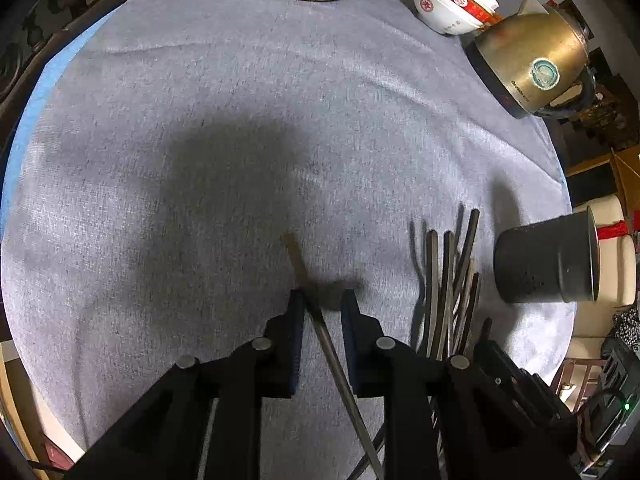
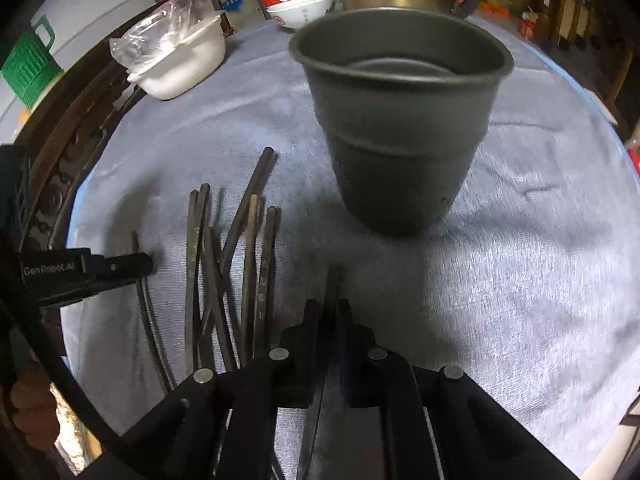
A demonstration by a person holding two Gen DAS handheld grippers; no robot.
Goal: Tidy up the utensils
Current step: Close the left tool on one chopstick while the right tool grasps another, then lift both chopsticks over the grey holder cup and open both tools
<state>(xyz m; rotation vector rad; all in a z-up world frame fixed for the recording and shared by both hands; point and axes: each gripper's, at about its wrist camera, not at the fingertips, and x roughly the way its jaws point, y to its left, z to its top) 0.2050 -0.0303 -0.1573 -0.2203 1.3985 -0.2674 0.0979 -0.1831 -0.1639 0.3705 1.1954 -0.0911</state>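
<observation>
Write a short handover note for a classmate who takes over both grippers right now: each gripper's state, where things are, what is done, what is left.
Left gripper: open, one chopstick lying between its fingers, not yet pinched.
Right gripper: shut on a chopstick, pointed toward the cup.
The cup stands upright on the grey cloth; nothing is visible in it.
A loose pile of chopsticks lies on the cloth left of the cup.
Done: one chopstick picked up.
Left: put it in the cup, then the rest.
</observation>
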